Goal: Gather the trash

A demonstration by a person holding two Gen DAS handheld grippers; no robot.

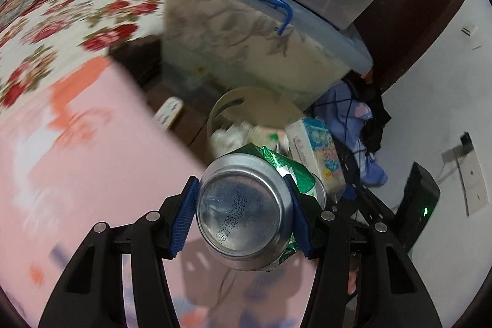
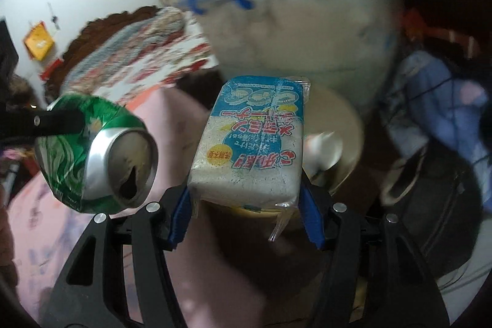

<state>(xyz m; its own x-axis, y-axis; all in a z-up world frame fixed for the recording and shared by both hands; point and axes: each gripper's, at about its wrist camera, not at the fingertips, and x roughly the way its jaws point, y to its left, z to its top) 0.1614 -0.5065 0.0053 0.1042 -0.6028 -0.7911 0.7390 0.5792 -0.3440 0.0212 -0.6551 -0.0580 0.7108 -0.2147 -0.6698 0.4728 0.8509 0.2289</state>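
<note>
Left view only: can (image 1: 246,214) base, pinched by left hand-held gripper (image 1: 243,214). Right hand-held gripper (image 2: 246,205) pinches sponge pack (image 2: 249,143); bin (image 2: 347,125) behind.

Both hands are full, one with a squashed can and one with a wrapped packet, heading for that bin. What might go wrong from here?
1. The dented green can is pinched only across its rounded body by the left gripper, so it might slip.
2. The beige bin already holds crumpled paper; a drop could bounce off or miss.
3. The packet sticks far out of the right gripper and might tip loose.
</note>
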